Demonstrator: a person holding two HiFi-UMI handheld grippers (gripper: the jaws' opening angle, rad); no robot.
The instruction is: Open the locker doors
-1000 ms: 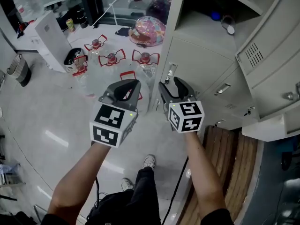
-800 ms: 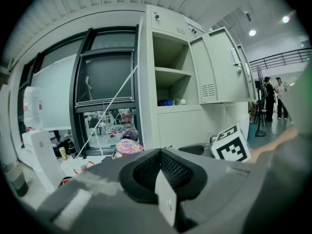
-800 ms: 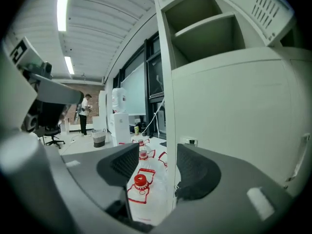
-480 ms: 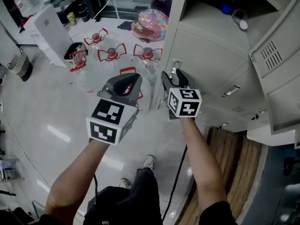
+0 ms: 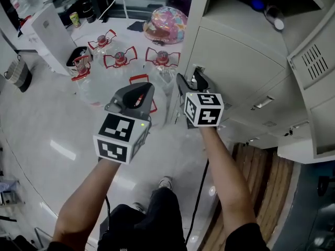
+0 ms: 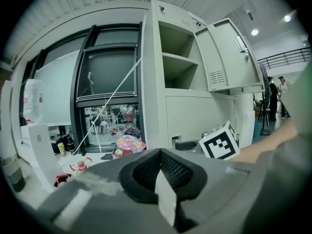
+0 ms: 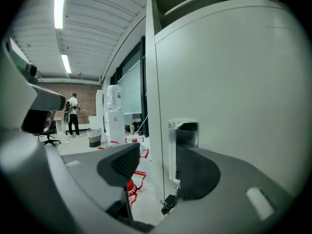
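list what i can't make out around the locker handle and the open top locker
- Right gripper view: lower part of the handle, behind a jaw of the right gripper; contact unclear.
- Head view: the handle, mostly behind the right gripper.
- Right gripper view: small dark piece under the handle, too small to name.
- Head view: blue thing on the open locker's shelf, too dim to name.

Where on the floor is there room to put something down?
The shiny floor is bare between the dark basket and the person's shoe. It is crowded farther up: red-handled water bottles cluster between the white cabinet and the lockers, beside a pink patterned dome.
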